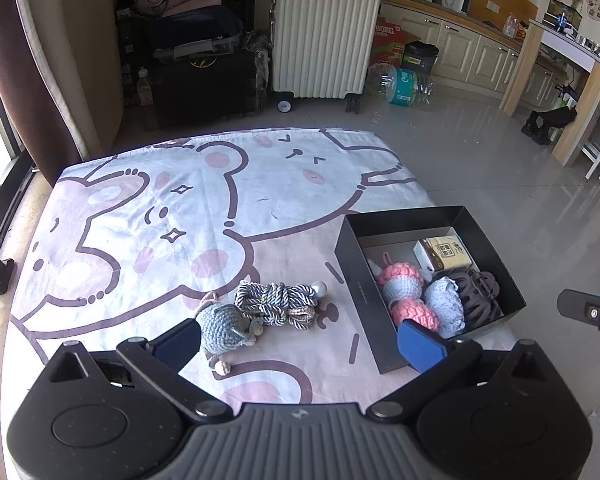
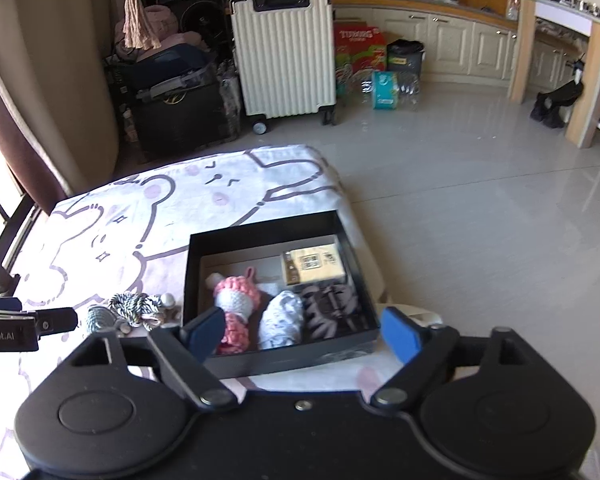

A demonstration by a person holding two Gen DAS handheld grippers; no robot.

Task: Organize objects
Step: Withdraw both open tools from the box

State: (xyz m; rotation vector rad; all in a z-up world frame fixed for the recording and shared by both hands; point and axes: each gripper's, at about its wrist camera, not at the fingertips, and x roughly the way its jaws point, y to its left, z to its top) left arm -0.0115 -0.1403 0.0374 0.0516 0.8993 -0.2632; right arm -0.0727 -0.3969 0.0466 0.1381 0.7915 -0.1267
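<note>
A grey crocheted mouse [image 1: 225, 326] and a twisted rope bundle [image 1: 275, 300] lie on the cartoon-print bed sheet [image 1: 140, 216] beside the black box [image 1: 350, 268]; soft, light, best pinched mid-body; left gripper [image 1: 300, 342] and right gripper [image 2: 300, 330] fingers spread wide, empty.

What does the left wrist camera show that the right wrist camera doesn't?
Only the left wrist view shows all of the blue-grey crochet toy lying on the cartoon bedsheet, beside the open left gripper. Only the right wrist view shows the open right gripper head-on, above the black box's near wall. Both share the twisted rope bundle, the pink crochet toy and the tissue pack in the box, and the white suitcase.
</note>
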